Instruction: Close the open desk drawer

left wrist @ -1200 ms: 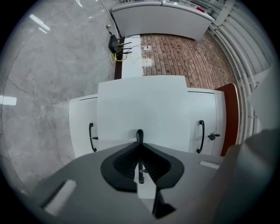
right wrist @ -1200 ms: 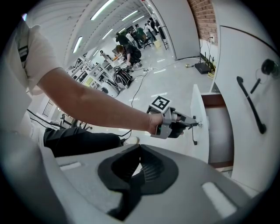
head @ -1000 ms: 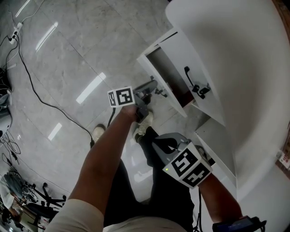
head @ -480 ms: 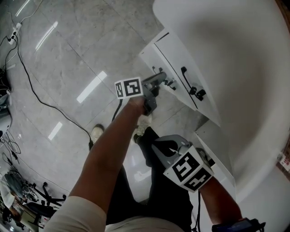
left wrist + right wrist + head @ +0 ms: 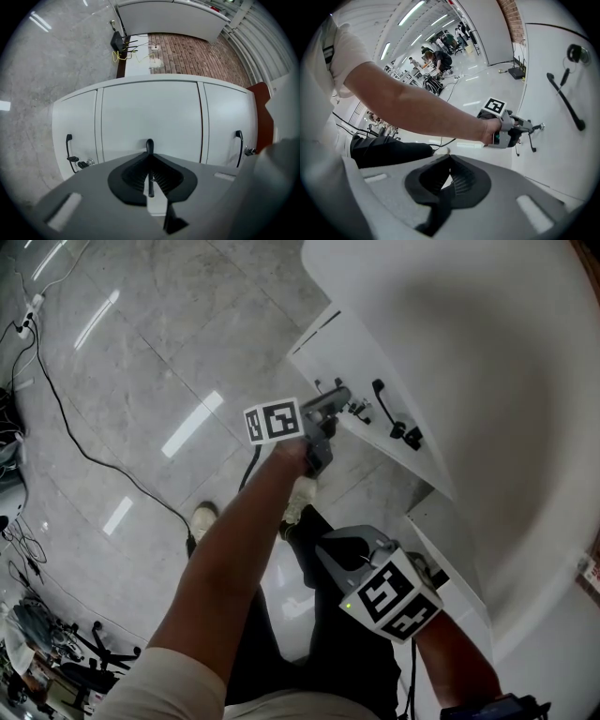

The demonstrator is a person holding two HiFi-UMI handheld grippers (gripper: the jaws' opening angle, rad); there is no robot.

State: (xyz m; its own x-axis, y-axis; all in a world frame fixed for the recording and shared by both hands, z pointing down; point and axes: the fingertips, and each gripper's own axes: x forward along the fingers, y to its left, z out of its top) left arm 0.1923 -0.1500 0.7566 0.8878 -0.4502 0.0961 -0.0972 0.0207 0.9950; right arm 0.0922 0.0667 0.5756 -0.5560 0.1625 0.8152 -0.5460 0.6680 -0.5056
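White tabletop (image 5: 469, 343) is seen at far right. Drawer front (image 5: 150, 108) is seen pushed in, flush with the panels on both sides. Left claw (image 5: 149, 142) is held together, empty, tip against that front. Right claw (image 5: 449, 158) is held together, empty, nearer, well apart from it. Black handle (image 5: 382, 399) is seen just right of left claw.

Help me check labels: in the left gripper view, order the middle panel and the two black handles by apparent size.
1. middle panel, by far the largest.
2. left handle and right handle: they look about alike, so I won't rank them.
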